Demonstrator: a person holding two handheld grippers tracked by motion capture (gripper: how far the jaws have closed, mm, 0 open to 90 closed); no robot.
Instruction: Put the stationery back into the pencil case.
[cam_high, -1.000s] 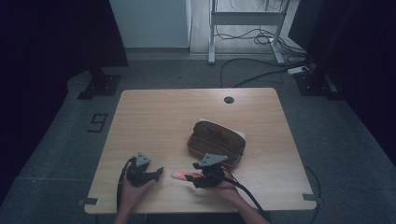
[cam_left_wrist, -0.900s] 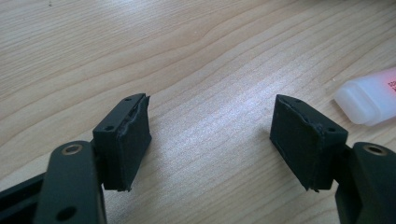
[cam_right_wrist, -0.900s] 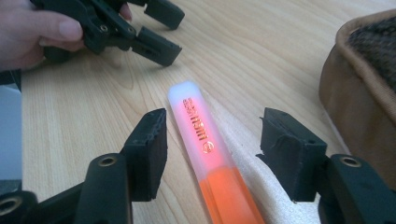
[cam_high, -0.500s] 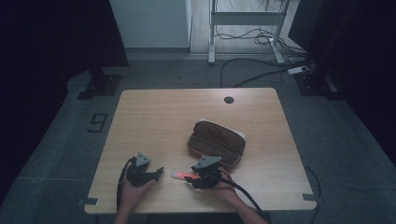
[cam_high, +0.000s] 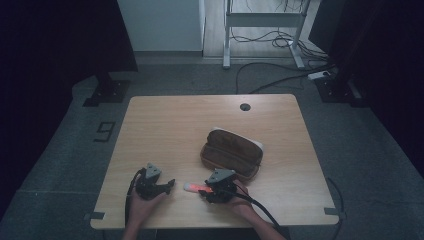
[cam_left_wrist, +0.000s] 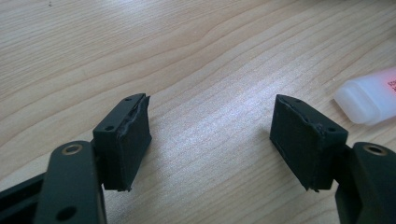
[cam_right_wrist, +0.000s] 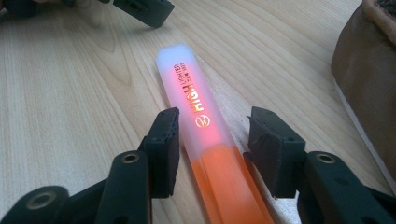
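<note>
highlighter (cam_right_wrist: 201, 123) lower end cut off between right gripper (cam_right_wrist: 212, 140) fingers.

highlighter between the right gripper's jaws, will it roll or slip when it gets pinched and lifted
The highlighter looks flat-sided, so it probably won't roll on the table. Its smooth plastic may slip somewhat between the right gripper pads. It looks stiff and light, so it should lift without bending.

Right gripper (cam_high: 202, 189) sits at the orange highlighter (cam_high: 196, 188); left gripper (cam_high: 167, 186) just beside, brown case (cam_high: 231, 153) behind.
</note>
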